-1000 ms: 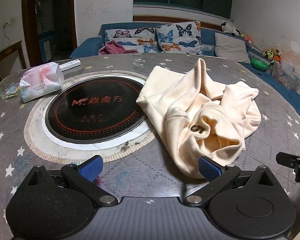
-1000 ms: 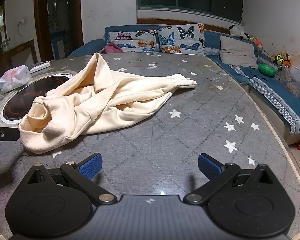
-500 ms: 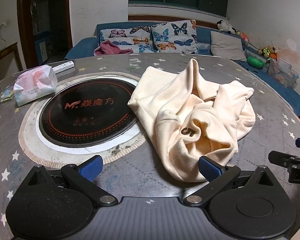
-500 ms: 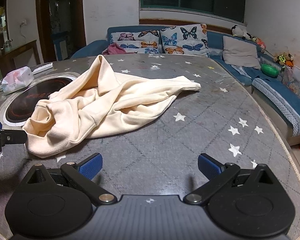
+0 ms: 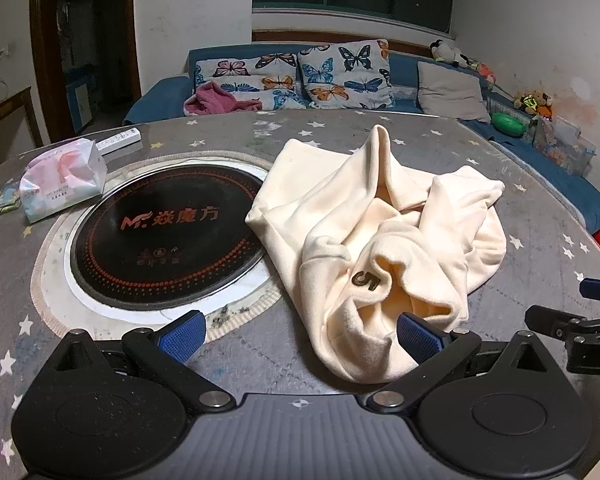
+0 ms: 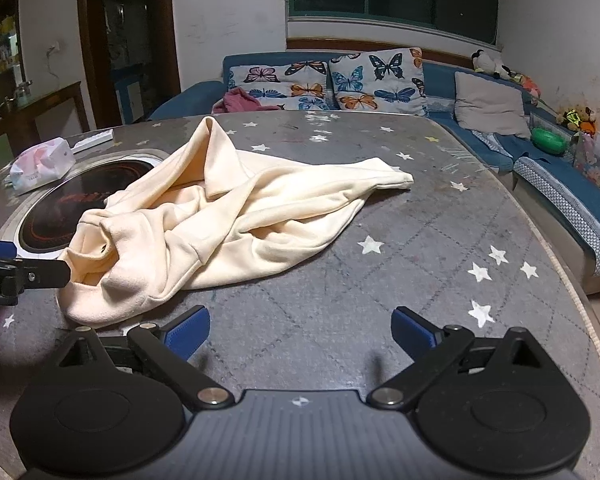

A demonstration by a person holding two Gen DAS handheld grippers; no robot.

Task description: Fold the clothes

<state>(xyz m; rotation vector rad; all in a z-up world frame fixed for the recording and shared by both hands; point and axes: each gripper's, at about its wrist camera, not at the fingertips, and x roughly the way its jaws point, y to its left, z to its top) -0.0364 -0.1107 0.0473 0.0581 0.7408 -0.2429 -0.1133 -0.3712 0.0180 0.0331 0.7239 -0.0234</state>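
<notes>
A crumpled cream garment (image 5: 380, 240) with a dark "5" mark lies on the grey star-patterned table (image 5: 260, 344); it also shows in the right wrist view (image 6: 228, 224). My left gripper (image 5: 300, 334) is open and empty, and its right fingertip (image 5: 414, 332) is at the garment's near edge. My right gripper (image 6: 300, 330) is open and empty over bare table, to the right of the garment's near end. Each gripper shows at the edge of the other's view.
A black round cooktop (image 5: 164, 240) is set in the table left of the garment. A tissue pack (image 5: 62, 184) and a white remote (image 5: 118, 140) lie at the far left. A blue sofa (image 5: 340, 80) with butterfly cushions stands behind the table.
Both grippers have moved slightly back and up from the table. The garment has not moved. Both stay open.
</notes>
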